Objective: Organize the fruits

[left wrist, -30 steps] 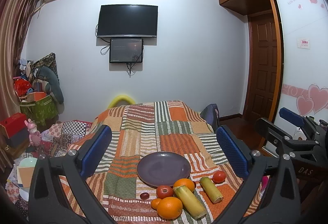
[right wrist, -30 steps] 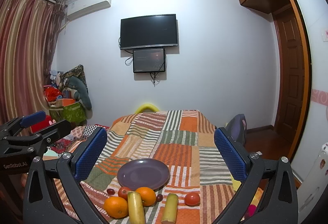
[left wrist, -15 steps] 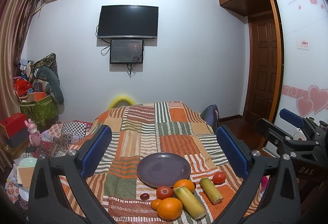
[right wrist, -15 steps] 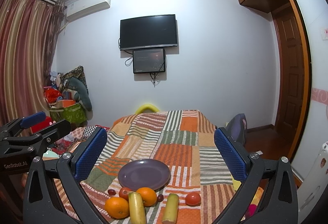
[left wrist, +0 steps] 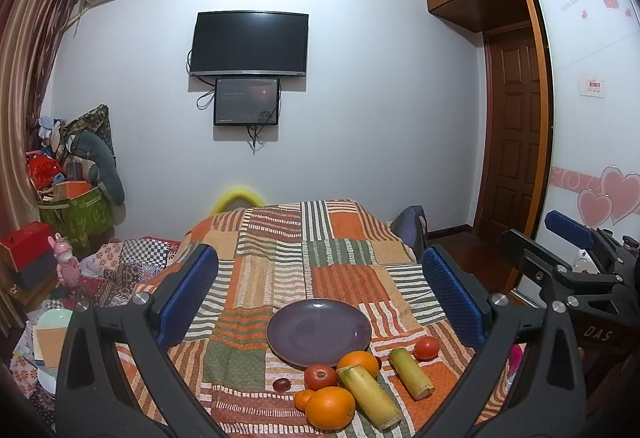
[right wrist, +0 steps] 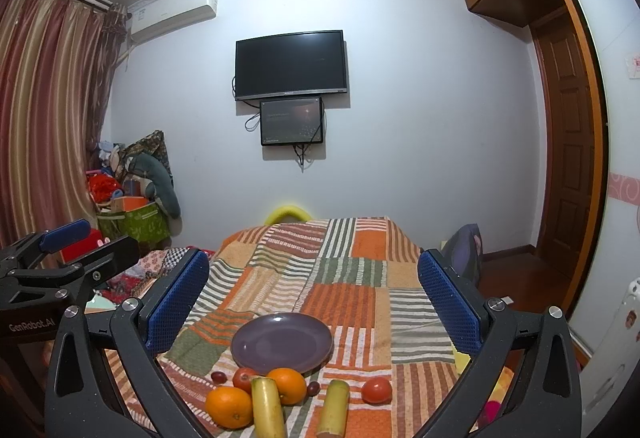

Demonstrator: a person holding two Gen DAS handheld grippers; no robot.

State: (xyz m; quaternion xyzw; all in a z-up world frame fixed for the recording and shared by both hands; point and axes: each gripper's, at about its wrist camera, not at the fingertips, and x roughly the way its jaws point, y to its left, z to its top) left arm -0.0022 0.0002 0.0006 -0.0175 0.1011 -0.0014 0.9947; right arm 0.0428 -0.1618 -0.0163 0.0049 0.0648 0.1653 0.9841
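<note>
An empty purple plate (left wrist: 319, 332) (right wrist: 282, 342) lies on the striped patchwork cloth. In front of it lie two oranges (left wrist: 331, 407) (right wrist: 229, 407), a small tangerine (left wrist: 304, 399), red apples or tomatoes (left wrist: 320, 376) (right wrist: 376, 390), two dark grapes (left wrist: 281, 384) and two yellow-green cane pieces (left wrist: 368, 396) (right wrist: 334, 412). My left gripper (left wrist: 320, 294) is open and empty above the plate. My right gripper (right wrist: 314, 298) is open and empty above it too, and shows at the right of the left wrist view (left wrist: 568, 250).
The cloth-covered table (left wrist: 280, 238) runs back toward a white wall with a TV (left wrist: 250, 43). Bags and clutter (left wrist: 72, 197) pile at the left. A wooden door (left wrist: 516, 133) and a wardrobe stand at the right. A dark bag (right wrist: 466, 250) sits by the table's right side.
Both views have crept very slightly; the fruits and plate lie as before. Both grippers stay open.
</note>
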